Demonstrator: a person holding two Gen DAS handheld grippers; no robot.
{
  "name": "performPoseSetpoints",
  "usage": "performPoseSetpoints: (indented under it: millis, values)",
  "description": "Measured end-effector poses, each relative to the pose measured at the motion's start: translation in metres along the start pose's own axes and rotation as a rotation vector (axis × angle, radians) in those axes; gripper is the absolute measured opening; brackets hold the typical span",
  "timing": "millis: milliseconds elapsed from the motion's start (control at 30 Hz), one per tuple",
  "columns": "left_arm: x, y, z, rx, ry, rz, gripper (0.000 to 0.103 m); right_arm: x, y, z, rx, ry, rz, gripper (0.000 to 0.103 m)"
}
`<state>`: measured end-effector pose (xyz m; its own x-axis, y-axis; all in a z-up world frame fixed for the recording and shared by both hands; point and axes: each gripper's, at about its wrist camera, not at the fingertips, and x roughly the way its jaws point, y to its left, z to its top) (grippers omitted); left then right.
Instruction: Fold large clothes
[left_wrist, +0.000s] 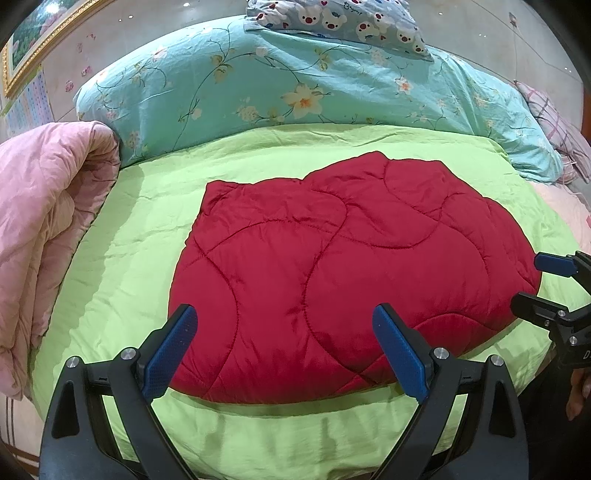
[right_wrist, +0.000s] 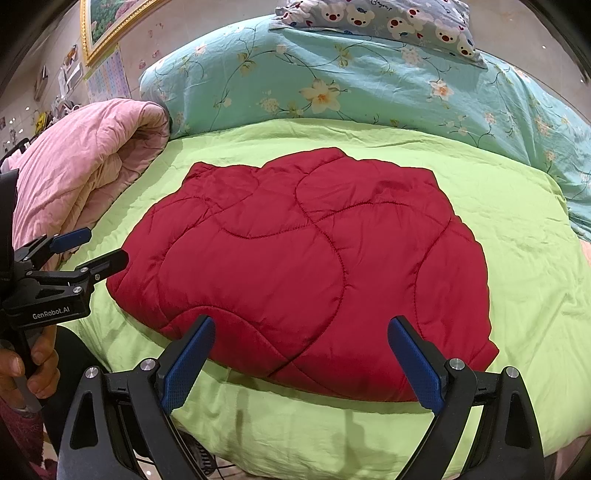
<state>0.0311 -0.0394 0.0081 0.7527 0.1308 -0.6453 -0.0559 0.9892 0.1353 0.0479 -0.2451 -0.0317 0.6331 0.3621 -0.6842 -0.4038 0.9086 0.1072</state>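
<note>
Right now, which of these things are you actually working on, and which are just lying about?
In the job: red quilted garment, left claw, right claw.

Lying about: green sheet, pink quilt, floral duvet, bear pillow.

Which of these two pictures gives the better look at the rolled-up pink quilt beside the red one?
The right wrist view: the pink quilt shows its rolled end and long folded side, clear of the frame edge. In the left wrist view the same quilt is squeezed against the left border and partly cut off.
</note>
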Motion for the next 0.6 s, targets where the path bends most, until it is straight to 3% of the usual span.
performPoseSetpoints:
  millis: [600]
  values:
    - [0.0056,-0.0059,0.0015,0.012,0.013,0.0,0.097,0.0032,-0.0032,0.0008,0.015,0.005,0.007,0.096]
